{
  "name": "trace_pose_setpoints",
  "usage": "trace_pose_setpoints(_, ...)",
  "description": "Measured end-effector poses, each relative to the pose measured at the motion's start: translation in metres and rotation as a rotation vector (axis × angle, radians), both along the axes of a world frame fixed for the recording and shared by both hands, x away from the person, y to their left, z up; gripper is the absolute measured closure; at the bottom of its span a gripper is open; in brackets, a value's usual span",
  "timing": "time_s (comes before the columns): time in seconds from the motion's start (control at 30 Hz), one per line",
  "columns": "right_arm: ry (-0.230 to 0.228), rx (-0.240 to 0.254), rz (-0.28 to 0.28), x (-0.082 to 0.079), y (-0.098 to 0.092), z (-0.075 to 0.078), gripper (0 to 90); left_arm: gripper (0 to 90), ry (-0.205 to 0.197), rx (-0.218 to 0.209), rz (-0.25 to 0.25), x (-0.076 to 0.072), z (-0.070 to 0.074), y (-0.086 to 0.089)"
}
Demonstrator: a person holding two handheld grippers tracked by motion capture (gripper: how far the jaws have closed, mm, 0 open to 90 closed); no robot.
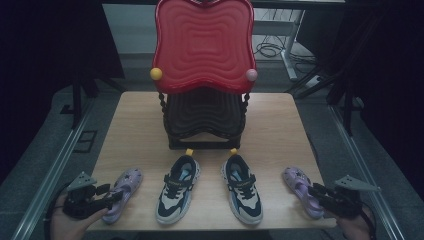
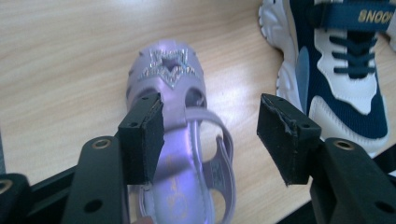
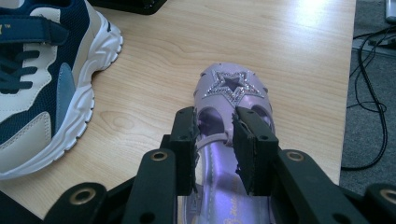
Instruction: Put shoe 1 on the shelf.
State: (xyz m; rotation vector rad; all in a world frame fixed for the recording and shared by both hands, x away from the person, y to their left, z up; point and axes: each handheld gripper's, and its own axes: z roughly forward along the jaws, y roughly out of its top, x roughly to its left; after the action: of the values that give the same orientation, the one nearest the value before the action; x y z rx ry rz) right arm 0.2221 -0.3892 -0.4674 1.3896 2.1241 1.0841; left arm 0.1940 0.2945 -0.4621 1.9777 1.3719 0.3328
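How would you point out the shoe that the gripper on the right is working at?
Find the red shoe rack at the back of the wooden table; four shoes stand in a row before it. Take the far-right one, the lilac sandal at the right gripper: small, with a glittery star on its toe, unlike the bulky navy sneakers beside it.

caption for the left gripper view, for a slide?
Left gripper with jaws open over a lilac star-trimmed sandal on the wooden table, a navy-and-white sneaker beside it.

The left gripper (image 2: 210,135) has its jaws spread wide; the right gripper (image 3: 217,149) has its jaws close together.
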Motion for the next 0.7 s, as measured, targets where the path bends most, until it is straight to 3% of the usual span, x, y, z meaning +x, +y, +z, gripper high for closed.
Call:
trace_pose_setpoints(0.27, 0.012, -0.012, 0.012, -0.005, 0.002, -0.003, 69.8, 48.2, 0.027, 0.000, -0.007, -0.010, -0.007, -0.001)
trace_pose_setpoints(0.47, 0.020, -0.018, 0.028, -0.008, 0.005, -0.004, 69.3, 51.3, 0.074, 0.030, -0.013, -0.007, -0.019, -0.005)
trace_pose_setpoints(0.7, 0.036, -0.021, 0.030, -0.011, 0.004, -0.008, 68.7, 53.0, 0.097, 0.031, -0.015, -0.005, -0.027, -0.007)
